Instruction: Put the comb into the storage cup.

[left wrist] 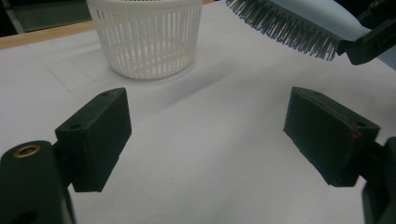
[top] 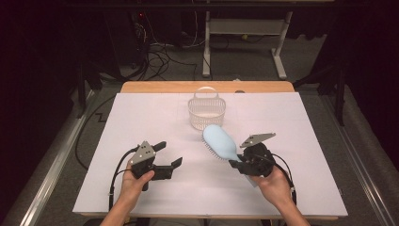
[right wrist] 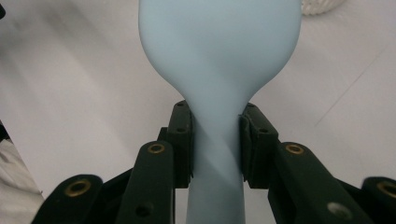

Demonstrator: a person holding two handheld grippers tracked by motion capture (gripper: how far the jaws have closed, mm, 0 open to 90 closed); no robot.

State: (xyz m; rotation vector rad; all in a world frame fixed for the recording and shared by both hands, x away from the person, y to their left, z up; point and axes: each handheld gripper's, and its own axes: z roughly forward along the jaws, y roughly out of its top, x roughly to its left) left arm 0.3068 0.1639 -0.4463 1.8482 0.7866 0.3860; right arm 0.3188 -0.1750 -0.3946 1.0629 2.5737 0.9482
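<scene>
- Nearest the high camera, two forearms come in from the bottom edge of the frame, each hand wrapped round a black gripper
- Lower left of centre in that view, the left gripper (top: 169,155) hovers over the white table (top: 141,113), its jaws spread wide with nothing between them
- Seen from the left gripper view, its two black pads (left wrist: 100,135) stand far apart at the left and right edges, bare white surface showing in the gap
- Lower right of centre in the high view, the right gripper (top: 236,162) is clamped on the handle of a pale blue hairbrush (top: 221,142)
- Brush head points up and left toward the middle of the frame, held off the table, bristles facing down and left
- From the right gripper view, the blue handle (right wrist: 217,154) runs straight up the centre, both pads pressed against its narrow neck, the broad smooth back of the head filling the top of the frame
- A white slotted basket (top: 206,110) with a thin loop handle sits upright in the upper middle of the high view, just above the brush head but apart from it
- In the left gripper view the basket (left wrist: 147,39) stands at the upper left, and the dark bristles (left wrist: 285,25) slant across the upper right, clear of it
- Beyond the far edge of the table, grey floor, cables and the legs of a pale stand sit along the top of the frame
</scene>
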